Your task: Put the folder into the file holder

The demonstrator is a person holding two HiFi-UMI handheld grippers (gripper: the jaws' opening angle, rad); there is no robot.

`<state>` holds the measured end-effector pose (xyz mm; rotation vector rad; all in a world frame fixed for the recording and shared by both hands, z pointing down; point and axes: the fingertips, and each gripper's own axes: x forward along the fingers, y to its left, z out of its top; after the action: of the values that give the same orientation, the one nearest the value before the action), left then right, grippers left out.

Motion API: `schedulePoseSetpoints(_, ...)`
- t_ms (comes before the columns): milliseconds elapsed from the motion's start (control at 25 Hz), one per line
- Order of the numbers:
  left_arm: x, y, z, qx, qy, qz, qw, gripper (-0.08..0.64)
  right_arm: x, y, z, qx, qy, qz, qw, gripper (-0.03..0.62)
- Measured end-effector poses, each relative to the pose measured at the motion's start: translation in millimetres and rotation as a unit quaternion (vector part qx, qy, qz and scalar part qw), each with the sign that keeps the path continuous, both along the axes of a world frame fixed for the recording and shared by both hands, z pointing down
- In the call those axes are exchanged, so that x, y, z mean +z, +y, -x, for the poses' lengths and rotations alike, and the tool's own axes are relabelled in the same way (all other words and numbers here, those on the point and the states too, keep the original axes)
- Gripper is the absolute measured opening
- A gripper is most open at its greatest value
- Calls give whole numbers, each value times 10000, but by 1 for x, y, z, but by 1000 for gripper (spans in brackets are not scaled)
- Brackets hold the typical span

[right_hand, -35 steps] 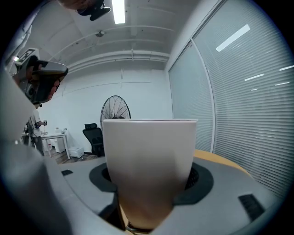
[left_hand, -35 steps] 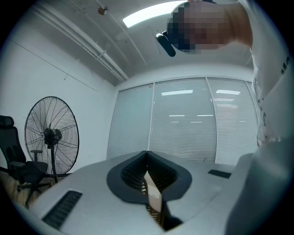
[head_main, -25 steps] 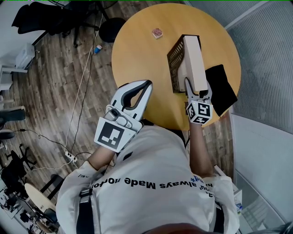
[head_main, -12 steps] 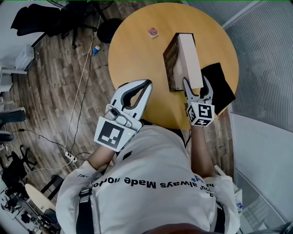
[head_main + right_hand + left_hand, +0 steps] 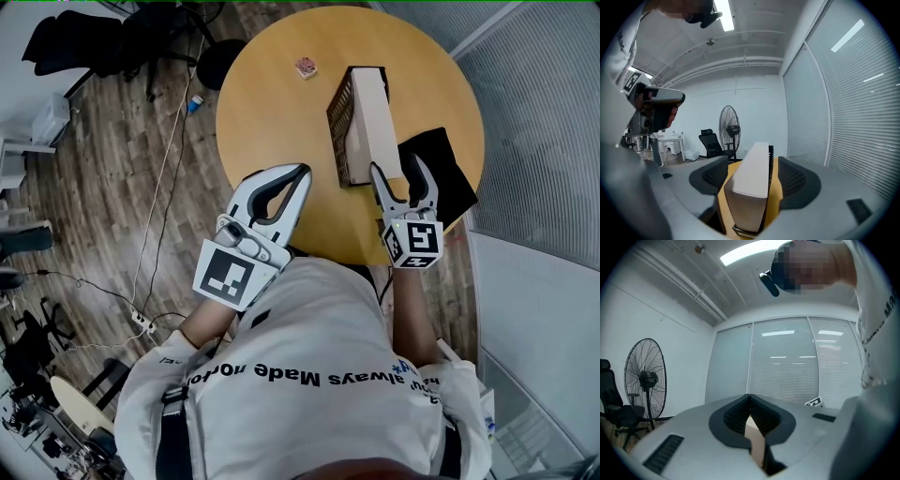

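A beige folder [image 5: 370, 122] stands on edge inside the black mesh file holder [image 5: 339, 117] on the round wooden table [image 5: 272, 112]. My right gripper [image 5: 397, 169] is open at the folder's near end, its jaws spread wider than the folder. In the right gripper view the folder [image 5: 751, 187] runs away between the open jaws of the right gripper [image 5: 752, 164], with gaps on both sides, and the holder's mesh wall [image 5: 771, 161] shows along its right. My left gripper [image 5: 302, 174] is shut and empty over the table's near left edge; the left gripper [image 5: 749, 397] has its tips touching.
A flat black object [image 5: 441, 173] lies on the table just right of the holder. A small pink item [image 5: 306, 67] sits at the table's far side. Beyond the table are a standing fan [image 5: 730, 129], an office chair [image 5: 710, 140] and floor cables [image 5: 164, 178].
My right gripper let go of the folder's near end, opened wide and drew back slightly toward the person. The folder stays in the holder. The left gripper has not moved.
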<state>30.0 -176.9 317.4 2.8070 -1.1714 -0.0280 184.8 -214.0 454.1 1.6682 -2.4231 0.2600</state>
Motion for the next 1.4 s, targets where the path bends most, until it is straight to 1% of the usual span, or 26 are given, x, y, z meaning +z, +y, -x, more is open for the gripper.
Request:
schedulePoseSetpoints(160,-1,1,-8,22,-74,-9,10000,25,-17,4,-7,-61,20,-79,9999,327)
schedulePoseSetpoints(320,-1,3,-18,26,-53,-17,10000,25,-29,9,-11,-204,10,-108,9997,324)
schedulePoseSetpoints(640,-2,1,-36,-13,26,19,10000,25,-54,20,-23,-366,2,-270,9990,236)
schedulePoseSetpoints(840,1,1,-45,47,-110,-17,9999,25,-75,26,-25,-577,35,-404,9975,189)
schedulePoseSetpoints(1080,0,0,-57,54,-101,-31,9999,25,-90,32,-33,-632,5,-461,9969,152)
schedulePoseSetpoints(1400,-1,-1,-67,64,-119,3,9999,25,-115,41,-36,-771,-35,-593,9953,129)
